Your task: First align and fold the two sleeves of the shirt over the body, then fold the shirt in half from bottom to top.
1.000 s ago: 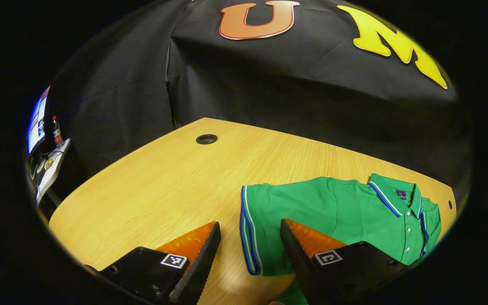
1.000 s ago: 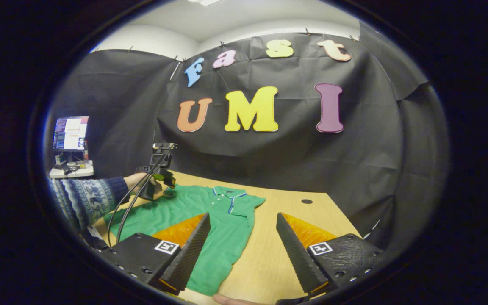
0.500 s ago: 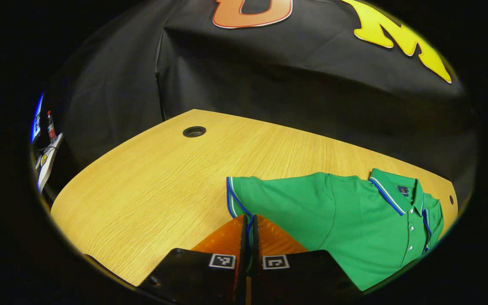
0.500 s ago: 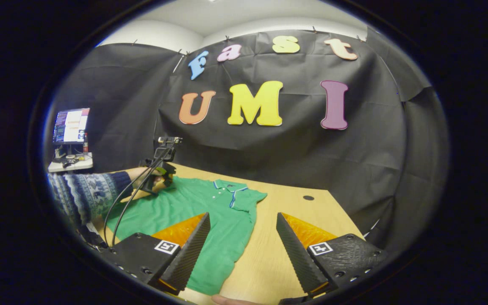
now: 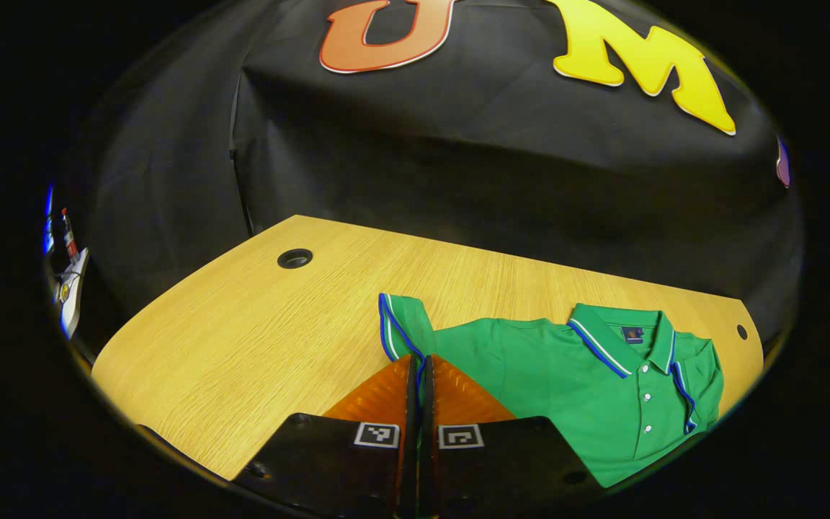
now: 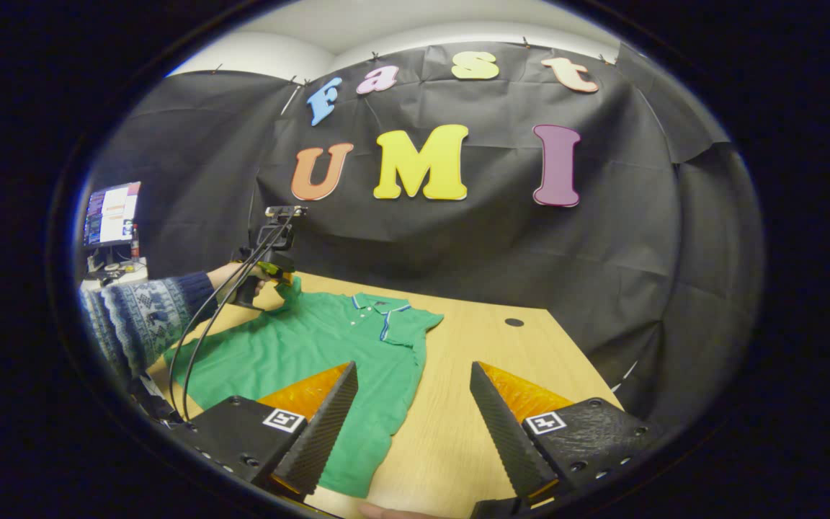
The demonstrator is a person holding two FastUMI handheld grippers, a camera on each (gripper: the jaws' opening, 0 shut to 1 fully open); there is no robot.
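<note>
Lying collar-far on the light wooden table (image 6: 458,432): green short-sleeved polo shirt with blue and white trim (image 6: 328,346), buttoned placket facing up, body spreading toward the near edge.

Left gripper (image 5: 418,364) clenching the blue-trimmed cuff of one green sleeve (image 5: 404,328), both fingers pressing together on the fabric. Sleeve standing up off the wood, cuff curling above the fingertips, rest of the shirt lying flat to the right in the left gripper view.

In the right gripper view, seeing that same gripper (image 6: 271,267) far left, held by a hand in a patterned knit sleeve (image 6: 145,321), black cable (image 6: 195,346) trailing down.

Right gripper (image 6: 415,393) hovering released, fingers wide apart, gripping nothing, above the shirt's near hem and bare wood.

Sitting far left beyond the table: lit monitor (image 6: 109,216).
</note>
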